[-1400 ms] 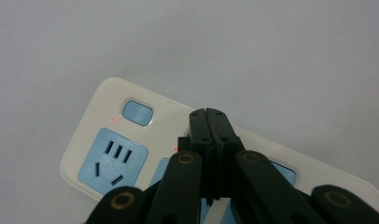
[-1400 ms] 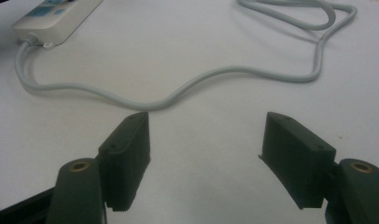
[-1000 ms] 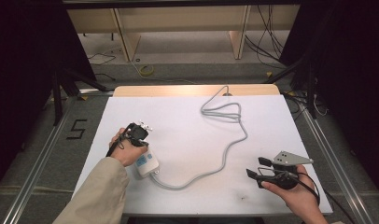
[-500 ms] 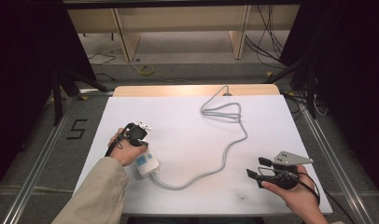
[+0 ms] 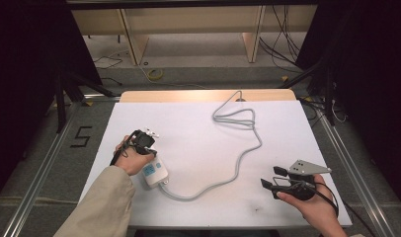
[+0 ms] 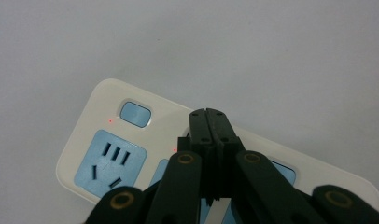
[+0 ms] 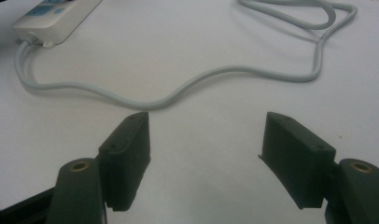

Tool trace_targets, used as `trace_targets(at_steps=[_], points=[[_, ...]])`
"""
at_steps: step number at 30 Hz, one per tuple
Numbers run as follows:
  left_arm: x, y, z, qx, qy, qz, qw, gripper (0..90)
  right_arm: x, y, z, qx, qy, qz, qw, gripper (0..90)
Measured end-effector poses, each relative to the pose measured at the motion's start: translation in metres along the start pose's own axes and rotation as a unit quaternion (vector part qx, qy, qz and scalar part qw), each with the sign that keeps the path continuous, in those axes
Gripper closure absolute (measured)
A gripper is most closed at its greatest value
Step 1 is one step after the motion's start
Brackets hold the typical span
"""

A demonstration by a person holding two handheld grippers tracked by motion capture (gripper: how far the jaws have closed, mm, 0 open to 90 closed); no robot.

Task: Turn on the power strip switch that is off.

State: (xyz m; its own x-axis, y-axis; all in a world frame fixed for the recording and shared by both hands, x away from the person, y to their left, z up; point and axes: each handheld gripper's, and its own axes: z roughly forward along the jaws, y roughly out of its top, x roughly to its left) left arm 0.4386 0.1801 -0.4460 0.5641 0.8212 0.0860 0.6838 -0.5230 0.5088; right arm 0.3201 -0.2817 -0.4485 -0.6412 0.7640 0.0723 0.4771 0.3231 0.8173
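Nothing has moved since the earlier frames: both hands and the power strip sit where they were a second ago.

The left tool (image 5: 139, 140) has its jaws pressed together, nothing between them, and their tips rest over the face of the power strip (image 6: 131, 140), just beside its small blue switch (image 6: 135, 114). The strip is a cream-white, round-cornered block with pale blue socket panels; one panel (image 6: 110, 163) to the left of the jaws shows five dark slots, and tiny red dots glow near the switch and next to the jaw tips. In the high view the strip (image 5: 154, 172) lies directly under and just behind the left tool, partly covered by the left hand (image 5: 132, 158), which wears a beige sleeve.

From the strip's near end a grey cord (image 5: 238, 158) curves away, passes in front of the right tool, then loops well beyond it toward the far edge. The right tool (image 5: 280, 180) is held in the right hand (image 5: 312, 205), its jaws apart and empty; the cord (image 7: 178, 91) runs across just ahead of them without touching.

The worktop (image 5: 198, 133) is a plain white sheet with a few faint scuffs, laid on a light wooden board whose far edge shows. Around it are a grey floor with a black mark, metal rails, wooden furniture legs, loose cables and dark curtains at both sides.
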Motion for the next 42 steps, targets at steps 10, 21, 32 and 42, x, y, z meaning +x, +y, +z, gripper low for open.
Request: trace_targets(at_steps=[10,21,32,42], points=[[-0.001,0.000,-0.001,-0.004,0.002,0.005,1.0000,89.9,0.000,0.000,0.000,0.000,0.000,0.000,1.0000,32.9],[-0.001,0.000,-0.004,-0.017,0.001,0.005,0.9998,89.7,0.000,0.000,0.000,0.000,0.000,0.000,1.0000,32.8],[-0.005,0.000,-0.014,-0.049,-0.002,0.005,0.9988,80.0,0.000,0.000,0.000,-0.001,0.000,0.001,1.0000,32.8],[-0.009,0.003,-0.021,-0.080,-0.014,0.003,0.9967,66.7,0.000,0.000,0.000,-0.001,0.000,0.001,1.0000,32.9]])
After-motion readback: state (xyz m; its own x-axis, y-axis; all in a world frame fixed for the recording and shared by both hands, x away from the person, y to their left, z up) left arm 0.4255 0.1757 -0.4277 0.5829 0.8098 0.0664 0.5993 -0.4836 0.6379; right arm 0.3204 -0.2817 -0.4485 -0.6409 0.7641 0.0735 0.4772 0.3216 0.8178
